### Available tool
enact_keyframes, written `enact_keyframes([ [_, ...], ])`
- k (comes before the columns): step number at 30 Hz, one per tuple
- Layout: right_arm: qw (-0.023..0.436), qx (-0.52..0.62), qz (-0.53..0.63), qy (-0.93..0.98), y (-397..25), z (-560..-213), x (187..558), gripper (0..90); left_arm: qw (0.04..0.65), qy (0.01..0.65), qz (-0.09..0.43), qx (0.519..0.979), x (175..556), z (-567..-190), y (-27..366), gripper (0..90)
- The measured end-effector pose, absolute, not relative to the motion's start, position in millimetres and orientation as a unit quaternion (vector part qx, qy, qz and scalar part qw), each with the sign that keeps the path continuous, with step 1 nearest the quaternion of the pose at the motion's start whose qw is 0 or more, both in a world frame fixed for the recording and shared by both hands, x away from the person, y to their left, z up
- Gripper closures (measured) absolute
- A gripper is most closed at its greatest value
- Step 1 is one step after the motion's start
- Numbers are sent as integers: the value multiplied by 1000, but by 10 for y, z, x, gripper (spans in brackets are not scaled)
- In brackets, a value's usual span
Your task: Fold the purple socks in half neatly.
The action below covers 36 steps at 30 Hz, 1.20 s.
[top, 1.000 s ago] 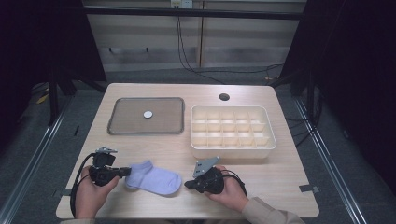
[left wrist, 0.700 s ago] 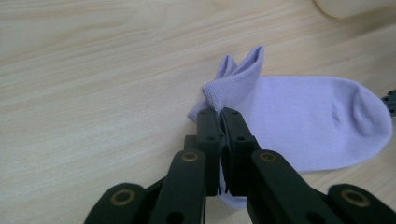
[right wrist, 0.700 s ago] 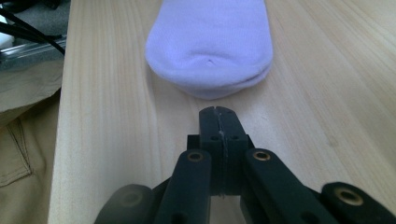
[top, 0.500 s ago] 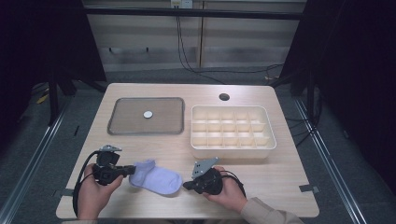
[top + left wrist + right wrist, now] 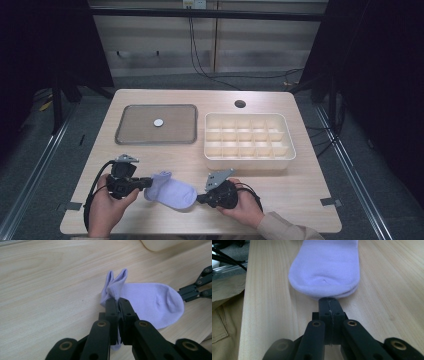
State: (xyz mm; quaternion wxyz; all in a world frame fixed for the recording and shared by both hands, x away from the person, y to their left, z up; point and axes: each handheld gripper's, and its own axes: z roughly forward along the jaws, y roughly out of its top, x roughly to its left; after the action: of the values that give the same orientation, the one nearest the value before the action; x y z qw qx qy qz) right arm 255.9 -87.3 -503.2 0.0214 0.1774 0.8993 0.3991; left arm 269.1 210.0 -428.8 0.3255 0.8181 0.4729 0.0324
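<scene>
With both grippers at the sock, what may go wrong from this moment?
1. The left gripper pinches only a thin fold near the sock cuff, so it may slip out when lifted.
2. The right gripper looks shut just at the toe edge, perhaps holding no cloth.
3. The sock lies near the table front edge and may drop off.

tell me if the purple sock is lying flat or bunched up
Partly bunched: the pale purple cotton sock lies flat at its toe, but its cuff end stands up in folds where the left tongs pinch it.

Sock (image 5: 325, 270): cuff end cut off by top edge in right gripper view. Small round obj (image 5: 158, 122) on tray (image 5: 130, 131) too small to ID (coin? can't tell).
</scene>
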Motion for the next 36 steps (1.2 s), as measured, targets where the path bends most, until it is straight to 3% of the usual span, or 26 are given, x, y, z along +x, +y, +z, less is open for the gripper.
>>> enact_keyframes([
  [36, 24, 184, 403, 896, -889, -5042, 2553, 900, 333, 420, 19, 844, 2624, -4241, 1692, 870],
])
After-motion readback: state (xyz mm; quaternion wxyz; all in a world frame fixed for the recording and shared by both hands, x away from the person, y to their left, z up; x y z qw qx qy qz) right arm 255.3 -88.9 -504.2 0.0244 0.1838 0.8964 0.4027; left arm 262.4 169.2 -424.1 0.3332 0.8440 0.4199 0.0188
